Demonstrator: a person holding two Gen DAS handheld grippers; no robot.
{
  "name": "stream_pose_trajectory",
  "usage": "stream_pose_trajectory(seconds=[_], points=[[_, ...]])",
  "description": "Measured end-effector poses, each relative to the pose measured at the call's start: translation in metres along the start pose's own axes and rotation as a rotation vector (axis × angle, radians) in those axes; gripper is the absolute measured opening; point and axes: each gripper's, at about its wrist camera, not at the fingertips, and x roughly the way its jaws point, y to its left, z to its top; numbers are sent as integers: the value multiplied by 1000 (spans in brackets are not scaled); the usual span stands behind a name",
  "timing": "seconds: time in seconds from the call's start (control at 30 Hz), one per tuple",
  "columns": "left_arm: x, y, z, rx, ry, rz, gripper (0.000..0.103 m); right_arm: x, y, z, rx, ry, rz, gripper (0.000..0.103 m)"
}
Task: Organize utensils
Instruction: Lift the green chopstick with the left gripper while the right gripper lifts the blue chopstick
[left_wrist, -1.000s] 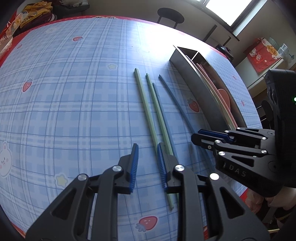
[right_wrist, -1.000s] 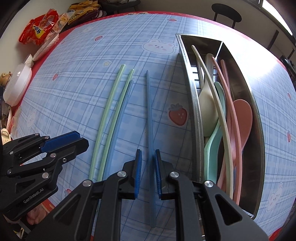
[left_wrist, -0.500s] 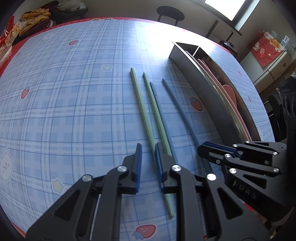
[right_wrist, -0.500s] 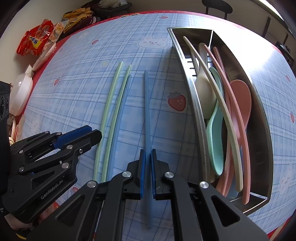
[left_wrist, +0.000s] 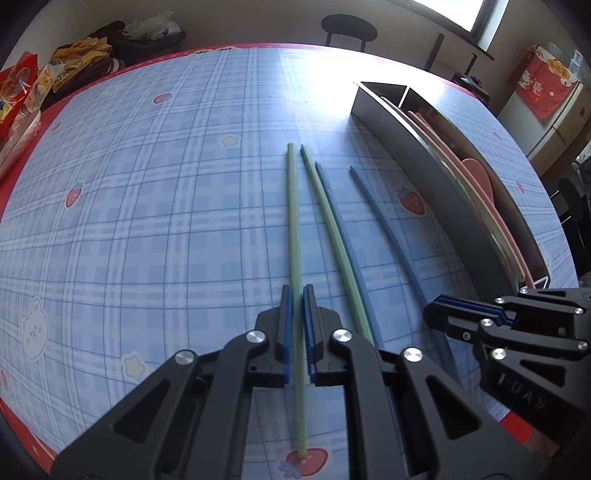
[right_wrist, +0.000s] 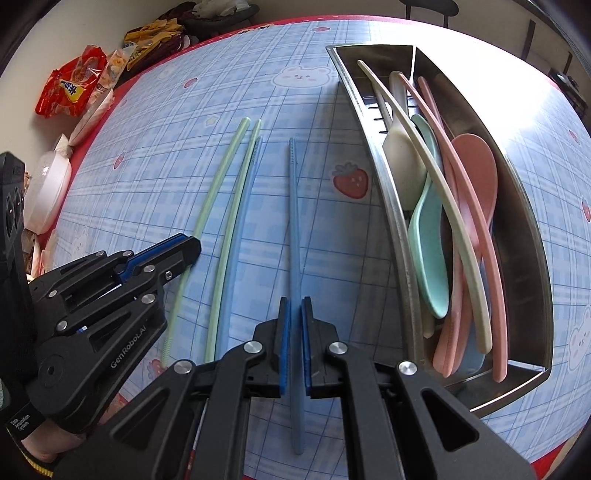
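Left gripper (left_wrist: 297, 295) nearest, jaws just closing and now pinching a green chopstick (left_wrist: 293, 221) that lies flat on the table (left_wrist: 147, 221). Right gripper (right_wrist: 294, 306) likewise, jaws pressed onto a blue chopstick (right_wrist: 293, 221) lying on the cloth. Between those two, a second green chopstick (right_wrist: 231, 236) and a second blue chopstick (right_wrist: 242, 236), touching side by side, untouched by either gripper. Blue plaid tablecloth with strawberries, stars and bears, red along the rim. To the right of the chopsticks, well apart, a long steel tray (right_wrist: 399, 236) with a divider at its far end. In the tray: a white spoon (right_wrist: 402, 173), a teal spoon (right_wrist: 428, 258), a pink spoon (right_wrist: 476, 170), a cream chopstick (right_wrist: 443, 199) and pink chopsticks (right_wrist: 476, 221), crossing one another. Farther off at the left edge, snack bags (right_wrist: 74, 88) and a white lidded bowl (right_wrist: 48, 184). Beyond the table, a dark round stool (left_wrist: 349, 29), a bright window (left_wrist: 454, 11) and a red hanging (left_wrist: 543, 81) on the right.
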Motion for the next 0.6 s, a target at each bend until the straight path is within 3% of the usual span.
stream_pose_trajectory(seconds=[0.17, 0.33, 0.6], points=[[-13, 33, -19, -63, 32, -19, 10, -2, 1, -10, 11, -5, 18, 6], [-26, 54, -40, -56, 53, -24, 10, -3, 14, -22, -38, -56, -42, 7], [-32, 49, -55, 121, 46, -18, 12, -4, 14, -33, 35, -136, -77, 7]])
